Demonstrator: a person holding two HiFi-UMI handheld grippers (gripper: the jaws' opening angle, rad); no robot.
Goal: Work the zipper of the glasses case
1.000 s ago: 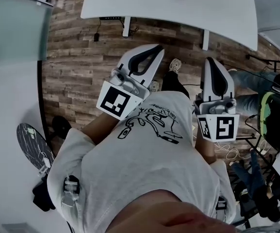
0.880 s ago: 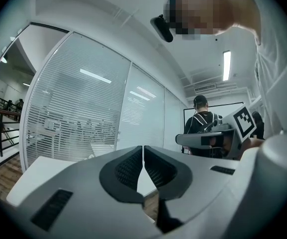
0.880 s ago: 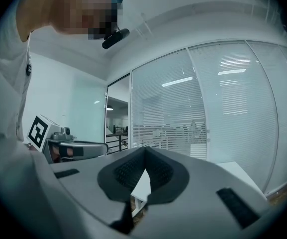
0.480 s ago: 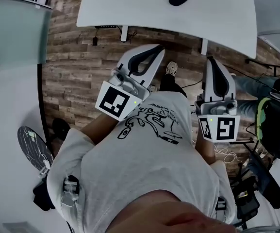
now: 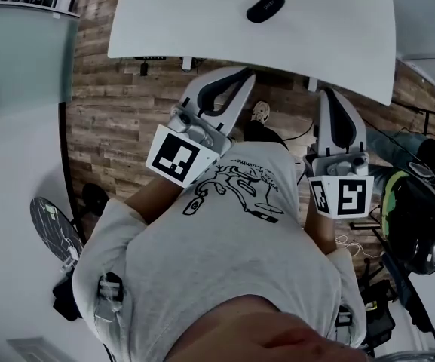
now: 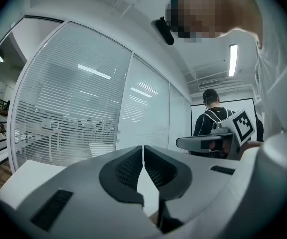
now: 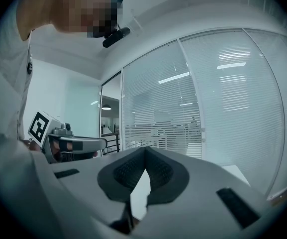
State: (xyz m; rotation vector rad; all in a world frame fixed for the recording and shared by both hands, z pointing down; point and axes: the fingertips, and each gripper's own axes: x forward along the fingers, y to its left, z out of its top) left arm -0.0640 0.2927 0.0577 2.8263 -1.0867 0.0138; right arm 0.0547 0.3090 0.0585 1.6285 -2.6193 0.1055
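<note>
While the dark oval glasses case (image 5: 266, 6) lies on the far, smooth white desk (image 5: 194, 21), left tongs (image 5: 241, 76) and right tongs (image 5: 328, 95) hover nearer, well apart from it. Ribbed black pads (image 6: 128, 166) on both are pressed together, with nothing between.

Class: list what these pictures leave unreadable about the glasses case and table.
- Case: head view, too small to tell whether zipped open or closed.
- Case in both gripper views: out of frame; they face glass walls.
- Table's far edge: head view, cut off at the top.
</note>
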